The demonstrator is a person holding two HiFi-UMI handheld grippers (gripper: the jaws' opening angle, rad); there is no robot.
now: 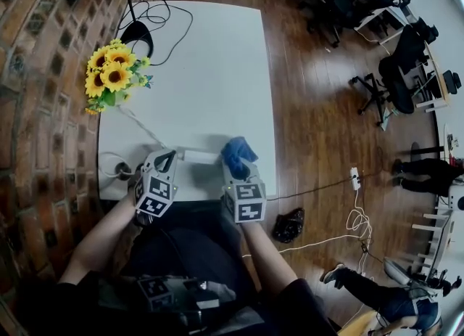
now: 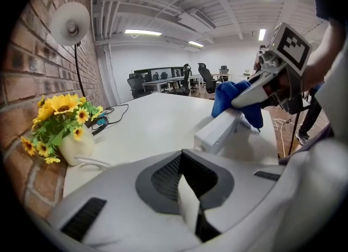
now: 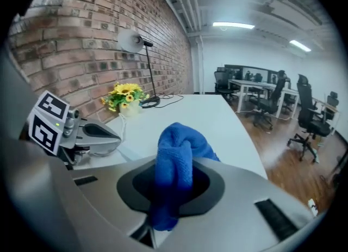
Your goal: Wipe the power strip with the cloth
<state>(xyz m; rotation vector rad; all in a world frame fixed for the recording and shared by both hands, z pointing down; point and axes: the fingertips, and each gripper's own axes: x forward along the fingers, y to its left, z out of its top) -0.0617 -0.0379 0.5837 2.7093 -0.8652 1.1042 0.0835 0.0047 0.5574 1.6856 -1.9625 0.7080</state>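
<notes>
The white power strip (image 1: 201,157) lies near the table's front edge between my two grippers. In the left gripper view the power strip (image 2: 220,128) stretches away to the right. My right gripper (image 1: 232,164) is shut on a bunched blue cloth (image 1: 238,152), and that cloth (image 2: 231,96) sits on the strip's far end. In the right gripper view the cloth (image 3: 175,158) fills the jaws and hides the strip. My left gripper (image 1: 165,154) is at the strip's left end, shut, with nothing seen between its jaws (image 2: 190,202).
A vase of sunflowers (image 1: 112,73) stands at the table's left, with a white cable (image 1: 141,128) running from near it toward the strip. A black lamp base (image 1: 138,37) and black cables lie further back. The brick wall (image 1: 36,109) borders the table's left side. A black bag (image 1: 288,224) lies on the floor.
</notes>
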